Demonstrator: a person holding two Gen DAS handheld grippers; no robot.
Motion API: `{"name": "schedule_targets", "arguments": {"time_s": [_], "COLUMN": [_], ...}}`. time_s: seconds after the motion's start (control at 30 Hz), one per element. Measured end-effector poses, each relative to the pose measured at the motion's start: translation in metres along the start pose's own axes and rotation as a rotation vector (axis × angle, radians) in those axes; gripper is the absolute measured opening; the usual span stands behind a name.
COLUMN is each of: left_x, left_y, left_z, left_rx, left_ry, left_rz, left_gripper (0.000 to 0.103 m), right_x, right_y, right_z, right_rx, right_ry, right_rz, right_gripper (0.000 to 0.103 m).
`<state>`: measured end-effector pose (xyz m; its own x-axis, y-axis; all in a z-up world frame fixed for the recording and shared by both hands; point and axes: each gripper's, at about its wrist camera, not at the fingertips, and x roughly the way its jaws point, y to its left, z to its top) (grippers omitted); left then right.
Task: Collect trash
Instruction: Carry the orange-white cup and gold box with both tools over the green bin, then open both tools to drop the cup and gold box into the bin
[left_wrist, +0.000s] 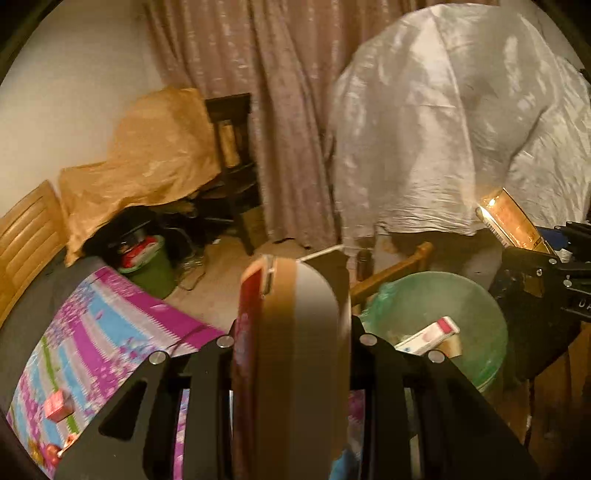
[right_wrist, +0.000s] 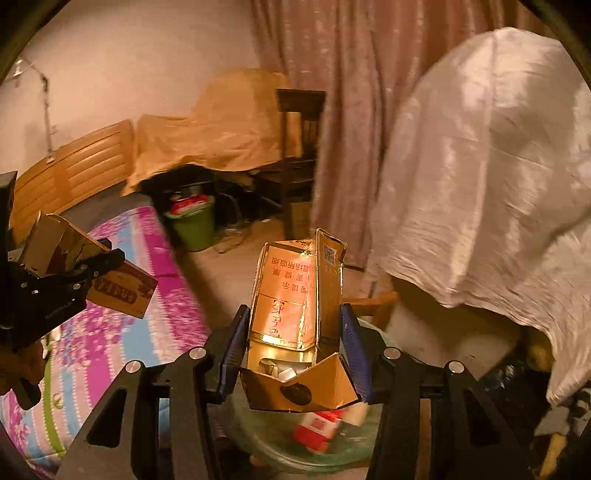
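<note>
My left gripper (left_wrist: 291, 343) is shut on a flat red and tan carton (left_wrist: 288, 332), seen edge-on; it also shows in the right wrist view (right_wrist: 118, 291). My right gripper (right_wrist: 291, 350) is shut on an open gold carton (right_wrist: 295, 314), held above the green-lined trash bin (right_wrist: 258, 439). In the left wrist view the right gripper (left_wrist: 543, 269) and gold carton (left_wrist: 513, 221) are at the right, beside the bin (left_wrist: 480, 295). The bin holds a white and pink box (left_wrist: 428, 336) and a red pack (right_wrist: 317, 424).
A bed with a purple patterned sheet (left_wrist: 92, 332) lies at left, with small red wrappers (left_wrist: 57, 406) on it. A second green bin (right_wrist: 195, 225) stands by a dark chair (right_wrist: 295, 147). White cloth (left_wrist: 443, 129) covers furniture at right.
</note>
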<state>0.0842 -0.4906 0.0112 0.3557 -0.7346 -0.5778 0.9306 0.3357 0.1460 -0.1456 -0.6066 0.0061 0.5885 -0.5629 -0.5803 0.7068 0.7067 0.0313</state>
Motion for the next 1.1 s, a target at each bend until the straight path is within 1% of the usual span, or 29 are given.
{"name": "schedule_targets", "arguments": {"time_s": [0.1,0.27,0.3,0.37,0.47,0.53,0.57,0.63,0.67,0.7,0.73,0.77,0.83,1.1], "left_x": [0.014,0.047,0.051,0.064,0.080,0.092,0.095,0.103,0.107,0.110,0.112,0.113,0.114,0.115], "left_y": [-0.018,-0.051,-0.056,-0.067,-0.075,-0.080,-0.083,-0.088,-0.090,-0.091,-0.090,-0.090,-0.088,-0.085], "left_z": [0.007,0.017,0.017,0.015,0.011,0.010,0.009,0.008,0.007,0.006,0.004,0.004,0.001,0.003], "left_rx": [0.023,0.032,0.037,0.040,0.006,-0.015,-0.016,-0.006,-0.001,-0.003,-0.013,-0.017,-0.022,-0.035], "left_ry": [0.010,0.080,0.086,0.116,0.165,0.201,0.207,0.220,0.238,0.250,0.259,0.262,0.262,0.258], "left_rz": [-0.047,-0.196,-0.210,-0.255,-0.315,-0.372,-0.385,-0.376,-0.371,-0.372,-0.377,-0.376,-0.368,-0.368], "left_gripper": [0.027,0.027,0.027,0.027,0.027,0.027,0.027,0.027,0.027,0.027,0.027,0.028,0.028,0.028], "right_x": [0.004,0.014,0.017,0.024,0.037,0.047,0.053,0.069,0.076,0.080,0.085,0.089,0.092,0.089], "right_y": [-0.024,-0.055,-0.059,-0.065,-0.072,-0.072,-0.072,-0.070,-0.070,-0.069,-0.069,-0.070,-0.073,-0.079], "right_z": [-0.005,-0.016,-0.018,-0.020,-0.023,-0.023,-0.024,-0.026,-0.027,-0.028,-0.029,-0.031,-0.033,-0.037], "right_rx": [0.028,0.073,0.073,0.080,0.090,0.082,0.074,0.060,0.057,0.057,0.062,0.074,0.091,0.113], "right_ry": [0.018,0.056,0.065,0.086,0.113,0.128,0.138,0.181,0.190,0.197,0.206,0.205,0.206,0.186], "right_rz": [-0.040,-0.086,-0.092,-0.091,-0.081,-0.073,-0.065,-0.026,-0.027,-0.031,-0.034,-0.026,-0.015,-0.040], "right_gripper": [0.050,0.050,0.050,0.050,0.051,0.051,0.051,0.052,0.053,0.055,0.063,0.064,0.064,0.064]}}
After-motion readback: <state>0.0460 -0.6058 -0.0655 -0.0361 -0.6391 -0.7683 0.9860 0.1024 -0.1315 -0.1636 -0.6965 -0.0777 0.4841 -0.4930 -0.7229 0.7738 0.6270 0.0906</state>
